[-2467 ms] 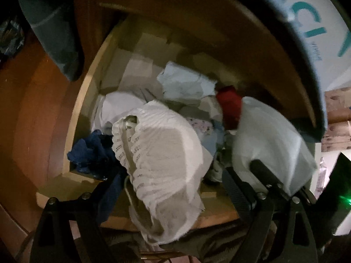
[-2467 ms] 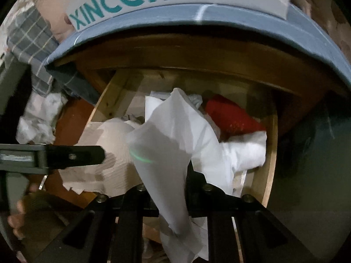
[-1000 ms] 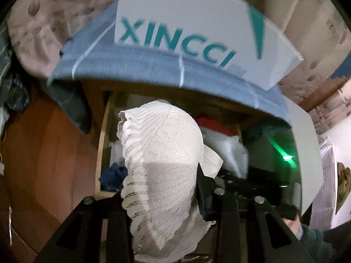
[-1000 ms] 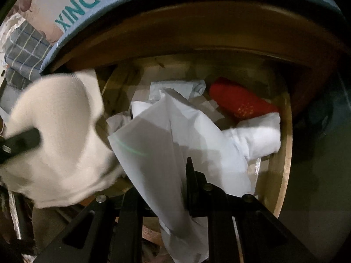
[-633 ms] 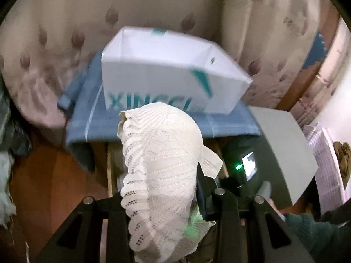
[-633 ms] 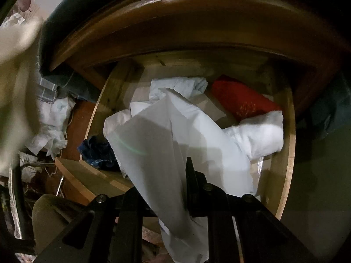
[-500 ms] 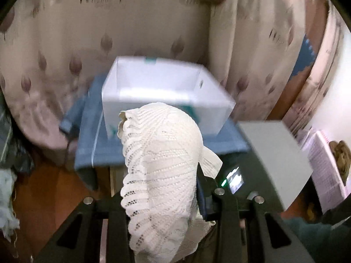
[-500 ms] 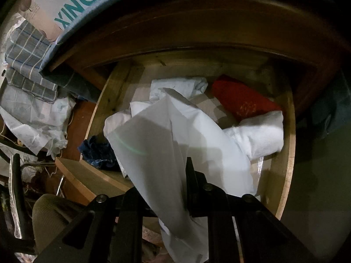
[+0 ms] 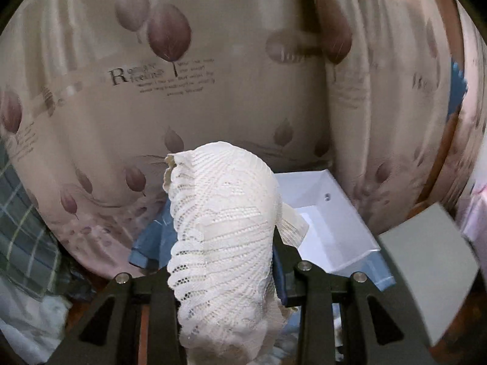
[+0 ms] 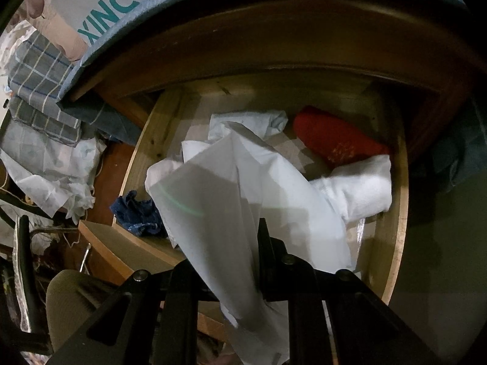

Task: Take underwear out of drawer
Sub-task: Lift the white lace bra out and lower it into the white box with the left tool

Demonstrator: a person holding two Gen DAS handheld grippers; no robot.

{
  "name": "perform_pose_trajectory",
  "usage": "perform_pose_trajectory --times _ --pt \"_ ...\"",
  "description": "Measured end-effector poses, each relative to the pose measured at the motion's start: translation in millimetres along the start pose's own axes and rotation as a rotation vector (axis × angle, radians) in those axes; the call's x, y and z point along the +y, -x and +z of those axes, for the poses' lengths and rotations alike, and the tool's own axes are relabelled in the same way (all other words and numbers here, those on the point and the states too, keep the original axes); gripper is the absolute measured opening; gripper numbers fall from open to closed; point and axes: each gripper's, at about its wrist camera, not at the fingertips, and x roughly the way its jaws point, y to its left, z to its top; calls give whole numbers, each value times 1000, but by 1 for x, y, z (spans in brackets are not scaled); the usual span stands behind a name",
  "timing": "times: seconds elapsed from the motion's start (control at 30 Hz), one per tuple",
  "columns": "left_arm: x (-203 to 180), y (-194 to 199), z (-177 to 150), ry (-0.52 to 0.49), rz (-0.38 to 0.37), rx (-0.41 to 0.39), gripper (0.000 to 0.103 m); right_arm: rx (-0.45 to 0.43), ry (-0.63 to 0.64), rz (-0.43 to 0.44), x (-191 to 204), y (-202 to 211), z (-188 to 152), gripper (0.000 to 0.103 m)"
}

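My left gripper is shut on a cream lace underwear piece, which drapes over its fingers and hides the tips. It hangs high, in front of a leaf-print curtain and beside an open white shoe box. My right gripper is shut on a pale white garment and holds it over the open wooden drawer. In the drawer lie a red garment, a rolled white cloth, another white piece and a dark blue garment.
The shoe box sits on a blue cloth that covers the cabinet top. A grey flat lid lies at the right. Plaid and white fabrics are piled left of the drawer. A person's knee shows at lower left.
My left gripper has risen with the lace underwear from drawer level to above the cabinet top, now facing the curtain and looking into the shoe box. The right gripper and its garment have stayed still.
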Motion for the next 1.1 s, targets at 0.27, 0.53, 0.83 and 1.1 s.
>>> perform_pose_trajectory --times 0.27,0.53,0.83,1.1 --pt "-1 -89 0 -12 19 105 34 -16 -21 26 -4 1 0 15" --pt "-4 -144 -33 5 27 226 34 -13 -31 47 -7 -1 2 15" --pt "6 -150 -53 57 47 278 34 -8 -29 52 -6 -3 2 15" --pt "12 -153 -52 71 90 293 44 -4 -28 49 -5 -4 2 16"
